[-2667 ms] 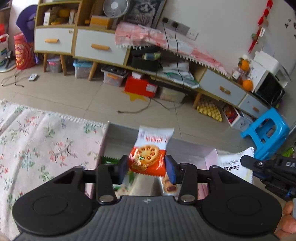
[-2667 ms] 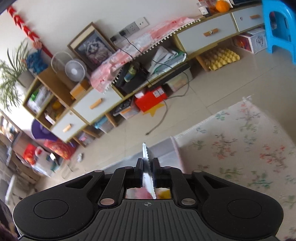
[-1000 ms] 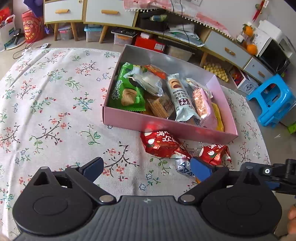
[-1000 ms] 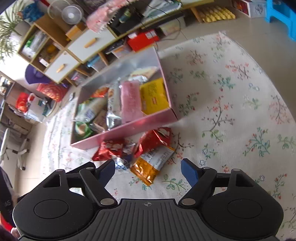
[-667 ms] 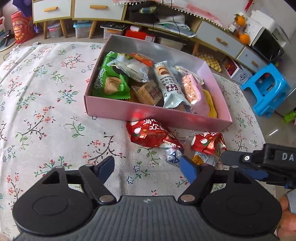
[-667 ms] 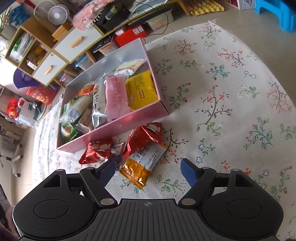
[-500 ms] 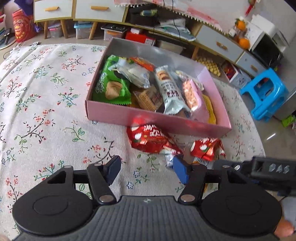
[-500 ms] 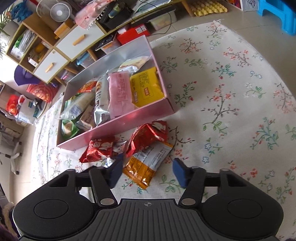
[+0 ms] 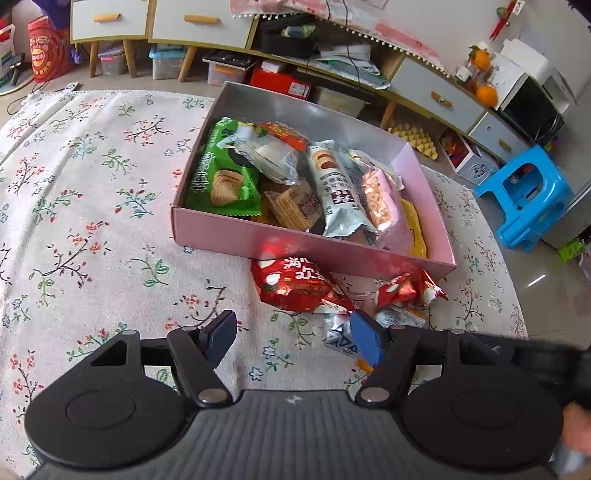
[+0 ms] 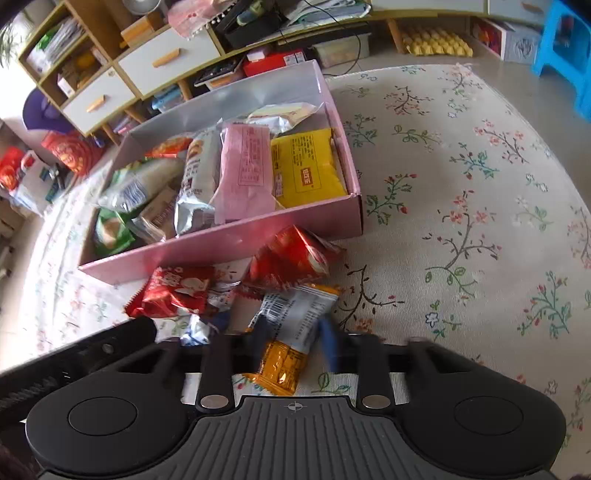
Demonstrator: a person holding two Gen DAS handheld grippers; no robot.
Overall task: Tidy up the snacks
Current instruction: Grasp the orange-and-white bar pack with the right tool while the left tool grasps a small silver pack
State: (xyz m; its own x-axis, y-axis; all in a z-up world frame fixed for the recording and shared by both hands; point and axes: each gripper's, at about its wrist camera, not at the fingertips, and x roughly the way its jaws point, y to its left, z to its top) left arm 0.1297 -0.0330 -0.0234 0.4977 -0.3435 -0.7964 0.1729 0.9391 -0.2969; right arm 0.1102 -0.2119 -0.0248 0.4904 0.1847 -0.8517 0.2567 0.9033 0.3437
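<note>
A pink box [image 9: 236, 234] [image 10: 229, 236] on the floral cloth holds several snack packs. In front of it lie a large red pack [image 9: 295, 282] [image 10: 173, 291], a smaller red pack [image 9: 406, 290] [image 10: 291, 258], a small silver-blue pack [image 9: 338, 334] and an orange-and-white pack [image 10: 291, 332]. My left gripper [image 9: 293, 338] is open and empty, just short of the large red pack. My right gripper [image 10: 295, 341] is low over the orange-and-white pack with its jaws on either side of it, narrowed and blurred.
The round table's floral cloth [image 9: 74, 221] extends left of the box and, in the right wrist view, to the right [image 10: 480, 221]. Cabinets [image 9: 199, 22] and a blue stool [image 9: 528, 199] stand on the floor beyond the table.
Both grippers dropped their packs into the box earlier and came back down to the table. The right gripper has moved onto the orange-and-white pack and its jaws have narrowed. The left jaws narrowed slightly.
</note>
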